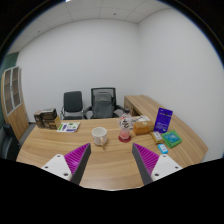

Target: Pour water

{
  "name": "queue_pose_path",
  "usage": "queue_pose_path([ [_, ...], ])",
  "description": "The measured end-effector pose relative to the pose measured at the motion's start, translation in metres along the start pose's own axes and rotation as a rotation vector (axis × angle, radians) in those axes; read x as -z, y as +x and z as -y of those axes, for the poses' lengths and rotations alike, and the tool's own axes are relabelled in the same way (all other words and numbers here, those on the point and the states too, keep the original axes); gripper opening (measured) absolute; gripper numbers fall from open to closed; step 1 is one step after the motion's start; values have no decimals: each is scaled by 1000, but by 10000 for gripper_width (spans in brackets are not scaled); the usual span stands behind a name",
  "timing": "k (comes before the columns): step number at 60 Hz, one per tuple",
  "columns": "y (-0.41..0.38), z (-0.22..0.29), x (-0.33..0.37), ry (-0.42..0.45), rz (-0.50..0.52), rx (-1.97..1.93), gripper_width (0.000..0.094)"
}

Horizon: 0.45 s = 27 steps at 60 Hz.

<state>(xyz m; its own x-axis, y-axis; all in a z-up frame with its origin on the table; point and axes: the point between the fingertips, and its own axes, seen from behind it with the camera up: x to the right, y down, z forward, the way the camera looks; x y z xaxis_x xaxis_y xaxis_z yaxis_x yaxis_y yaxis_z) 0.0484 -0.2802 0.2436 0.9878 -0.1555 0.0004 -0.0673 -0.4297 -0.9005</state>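
Observation:
A white cup [99,134] stands on the wooden table [110,165], beyond my fingers and about midway between them. To its right stands a small clear bottle with a pink base [125,128]. My gripper [111,160] is open and empty, held well back from both. Its purple pads [76,157] show at either side with bare tabletop between them.
A purple box [164,118] and small packets lie on the right of the table. A dark box [45,118] and papers [69,127] lie on the left. Two office chairs [103,102] stand behind the table. A shelf [10,90] stands at the left wall.

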Motion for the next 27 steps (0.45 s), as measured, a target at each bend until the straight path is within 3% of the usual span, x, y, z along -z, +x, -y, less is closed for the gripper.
queue_pose_path([
  [27, -8, -9, 68, -7, -7, 30, 854],
])
